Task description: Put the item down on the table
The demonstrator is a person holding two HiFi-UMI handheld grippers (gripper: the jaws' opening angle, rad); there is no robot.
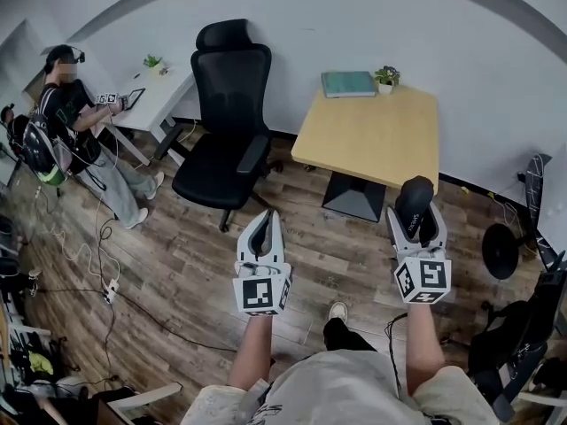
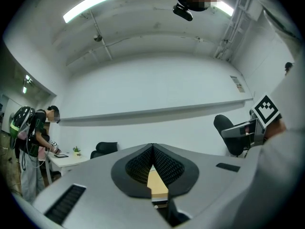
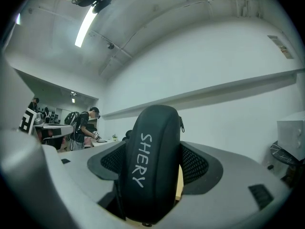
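A black zipped case [image 3: 151,163] printed "SHERY" stands upright between the jaws of my right gripper [image 3: 153,168], which is shut on it. In the head view that case [image 1: 415,204] pokes out of the right gripper [image 1: 416,224] over the floor, just in front of the light wooden table [image 1: 370,135]. My left gripper [image 1: 262,237] hovers to the left over the wooden floor. Its jaws meet at the tips with nothing between them, as the left gripper [image 2: 152,148] view shows, with a strip of the table [image 2: 157,185] visible behind them.
A black office chair [image 1: 226,118] stands left of the table. A teal book [image 1: 348,83] and a small potted plant [image 1: 385,78] sit at the table's far edge. A person [image 1: 75,118] stands at a white desk [image 1: 155,91] far left. Cables lie on the floor [image 1: 89,264].
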